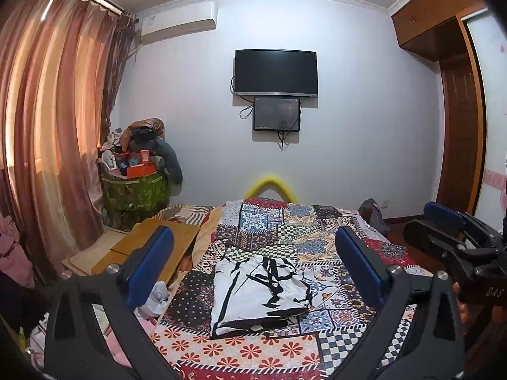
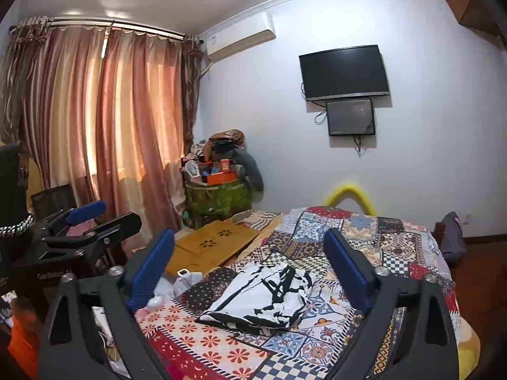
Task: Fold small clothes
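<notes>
A small white garment with black brush-stroke print (image 1: pixel 258 294) lies folded flat on the patchwork bedspread (image 1: pixel 279 221). It also shows in the right wrist view (image 2: pixel 269 294). My left gripper (image 1: pixel 253 266) is open and empty, held above the bed with its blue pads either side of the garment in view. My right gripper (image 2: pixel 250 269) is open and empty too, above the bed. The right gripper shows in the left wrist view (image 1: pixel 443 221) at the right edge; the left gripper shows in the right wrist view (image 2: pixel 95 218) at the left.
A wooden lap desk (image 2: pixel 215 243) lies on the bed's left side. A green hamper piled with boxes and clothes (image 2: pixel 218 190) stands in the corner by the curtains (image 2: pixel 104 120). A TV (image 2: pixel 343 72) hangs on the far wall. A grey bag (image 2: pixel 453 237) sits right of the bed.
</notes>
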Tool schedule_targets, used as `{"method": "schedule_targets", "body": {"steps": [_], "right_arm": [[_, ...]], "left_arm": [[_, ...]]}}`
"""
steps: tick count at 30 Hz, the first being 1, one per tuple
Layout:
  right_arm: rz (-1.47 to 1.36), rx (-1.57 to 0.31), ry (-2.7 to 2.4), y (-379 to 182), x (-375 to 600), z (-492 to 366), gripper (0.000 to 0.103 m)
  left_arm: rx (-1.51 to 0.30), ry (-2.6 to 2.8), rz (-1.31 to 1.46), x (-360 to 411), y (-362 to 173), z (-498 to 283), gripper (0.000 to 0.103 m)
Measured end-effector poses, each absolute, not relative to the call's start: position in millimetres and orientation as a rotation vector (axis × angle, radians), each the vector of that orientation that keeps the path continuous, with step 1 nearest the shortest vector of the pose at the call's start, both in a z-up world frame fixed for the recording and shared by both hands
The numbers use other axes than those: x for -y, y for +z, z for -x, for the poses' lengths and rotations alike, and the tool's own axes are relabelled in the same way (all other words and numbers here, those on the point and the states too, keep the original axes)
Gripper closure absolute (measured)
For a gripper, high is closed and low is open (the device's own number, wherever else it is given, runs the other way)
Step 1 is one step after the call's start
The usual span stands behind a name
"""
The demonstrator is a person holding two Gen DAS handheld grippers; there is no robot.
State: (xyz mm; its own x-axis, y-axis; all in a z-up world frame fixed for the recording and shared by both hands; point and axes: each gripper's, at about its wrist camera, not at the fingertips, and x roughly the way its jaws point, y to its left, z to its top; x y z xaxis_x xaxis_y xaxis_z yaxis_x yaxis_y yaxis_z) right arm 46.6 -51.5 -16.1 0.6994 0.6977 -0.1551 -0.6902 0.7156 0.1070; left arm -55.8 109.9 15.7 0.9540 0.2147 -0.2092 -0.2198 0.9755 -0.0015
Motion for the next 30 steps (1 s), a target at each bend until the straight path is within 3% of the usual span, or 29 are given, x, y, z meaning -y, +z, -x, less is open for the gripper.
{"method": "schedule_targets", "body": {"steps": [30], "right_arm": [[-0.015, -0.216, 0.749, -20.2, 53.3, -40.0, 0.001]], "left_arm": [[-0.220, 0.206, 0.046, -115.3, 12.9, 57.7, 0.000]]}}
